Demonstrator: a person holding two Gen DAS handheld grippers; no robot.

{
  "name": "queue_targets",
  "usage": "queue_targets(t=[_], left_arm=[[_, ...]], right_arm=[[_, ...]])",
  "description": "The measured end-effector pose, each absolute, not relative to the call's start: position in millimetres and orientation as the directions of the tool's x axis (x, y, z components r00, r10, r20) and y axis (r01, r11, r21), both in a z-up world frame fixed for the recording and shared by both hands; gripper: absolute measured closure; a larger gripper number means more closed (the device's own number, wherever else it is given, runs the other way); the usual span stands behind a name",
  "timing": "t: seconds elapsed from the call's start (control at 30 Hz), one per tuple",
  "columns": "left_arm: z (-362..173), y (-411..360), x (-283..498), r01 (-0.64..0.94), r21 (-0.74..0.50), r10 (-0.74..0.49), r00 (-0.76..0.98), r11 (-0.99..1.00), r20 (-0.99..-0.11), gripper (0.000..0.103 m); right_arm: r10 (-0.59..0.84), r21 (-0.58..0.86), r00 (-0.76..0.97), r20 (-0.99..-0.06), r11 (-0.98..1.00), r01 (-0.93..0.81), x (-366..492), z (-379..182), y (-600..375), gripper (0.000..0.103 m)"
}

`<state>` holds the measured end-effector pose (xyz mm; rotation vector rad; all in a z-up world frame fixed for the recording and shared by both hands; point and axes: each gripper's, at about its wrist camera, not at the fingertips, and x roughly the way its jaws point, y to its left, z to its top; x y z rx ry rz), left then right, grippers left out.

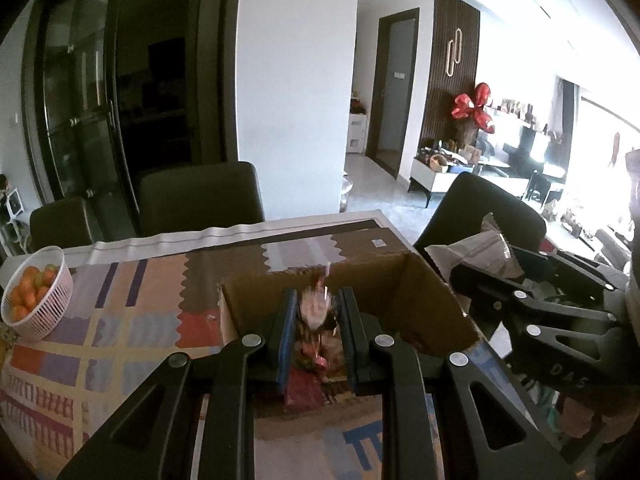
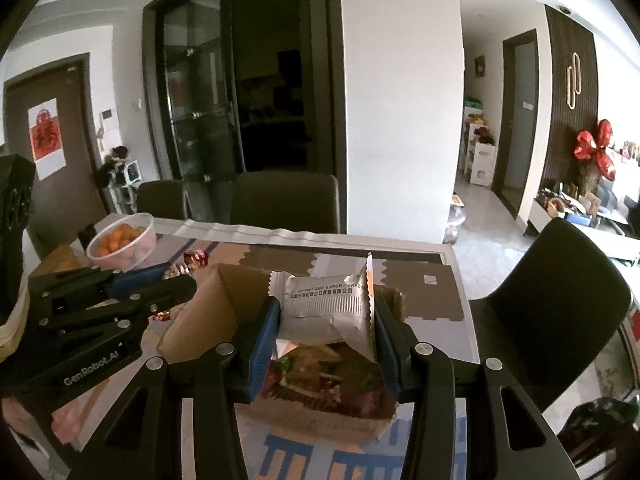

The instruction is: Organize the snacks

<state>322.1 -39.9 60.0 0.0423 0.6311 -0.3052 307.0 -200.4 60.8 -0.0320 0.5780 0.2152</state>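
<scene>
Right claw (image 2: pixel 326 320) is gripping silver pouch (image 2: pixel 326 300) over box (image 2: pixel 192 312), left claw (image 1: pixel 316 320) clamping pink wrapper (image 1: pixel 316 308); both looking light, crinkly, slippery, so pinching mid-body

The small pink snack (image 1: pixel 316 312) between the left gripper (image 1: pixel 316 334)'s jaws was smeared with blur, its label unreadable, and those jaws hid much of the cardboard box (image 1: pixel 420 300)'s contents. In the right wrist view, the silver packet (image 2: pixel 326 308) covered the box's far wall, and the snacks under it were a dim jumble too murky to sort. The white basket of oranges (image 1: pixel 34 300) was clipped by the left edge, and the desk (image 1: pixel 132 320) ran off the bottom.
</scene>
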Motion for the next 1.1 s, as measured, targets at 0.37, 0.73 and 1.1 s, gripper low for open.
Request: queue_targets(t=[0.37,0.73,1.1], left_arm=[[63.1,-32.4,298.3,0.222,0.011,-0.180,0.816,0.975,-0.549,0.048],[77.7,-27.7,228.4,0.161,0.063,-0.111,0.869,0.985,-0.482,0.028],[80.7,-24.2,163.4,0.142,0.059,-0.103,0.896,0.988,-0.432,0.005]], right_arm=[[0.134,0.022,0.820,-0.557,0.989,-0.147,298.7,54.6,-204.9,0.031],[0.084,-0.023,0.870,-0.486,0.994,-0.108,235.8,67.0,-207.6,0.019],[0.062,-0.029,0.896,-0.439,0.996,-0.084,167.9,65.8,-206.7,0.010]])
